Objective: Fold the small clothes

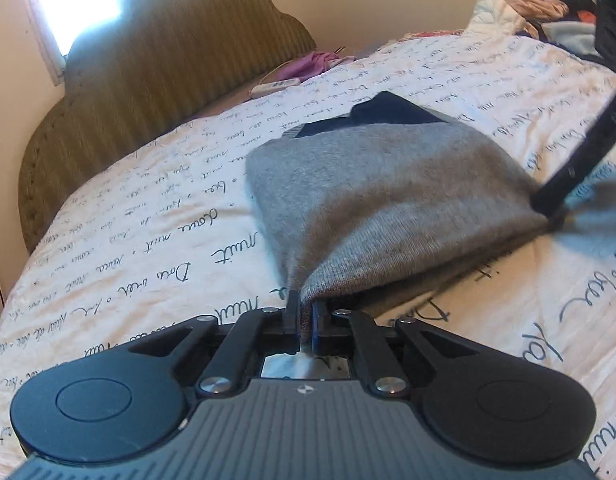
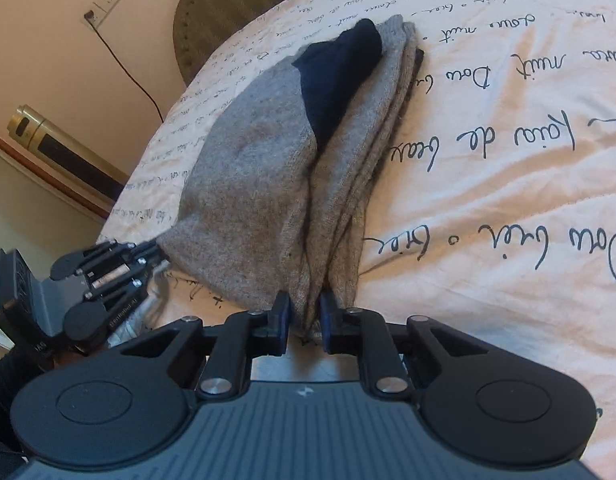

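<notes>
Lay on one script-printed bedsheet [image 1: 147, 216]: one grey sweater [image 1: 368, 184]. Pinched its near corners: left gripper [image 1: 305, 320] and right gripper [image 2: 305, 316], both nearly closed.

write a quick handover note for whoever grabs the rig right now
Left tool: shut on a near corner of the grey sweater.
Right tool: shut on the sweater's other near corner, several layers bunched between its pads.
Sweater: lies on the bedsheet, already folded into a stacked bundle, dark collar part at the far end.
Done: at least one fold made, both near corners gripped.
Left: probably carry the gripped edge over toward the collar end, release, smooth flat.
</notes>
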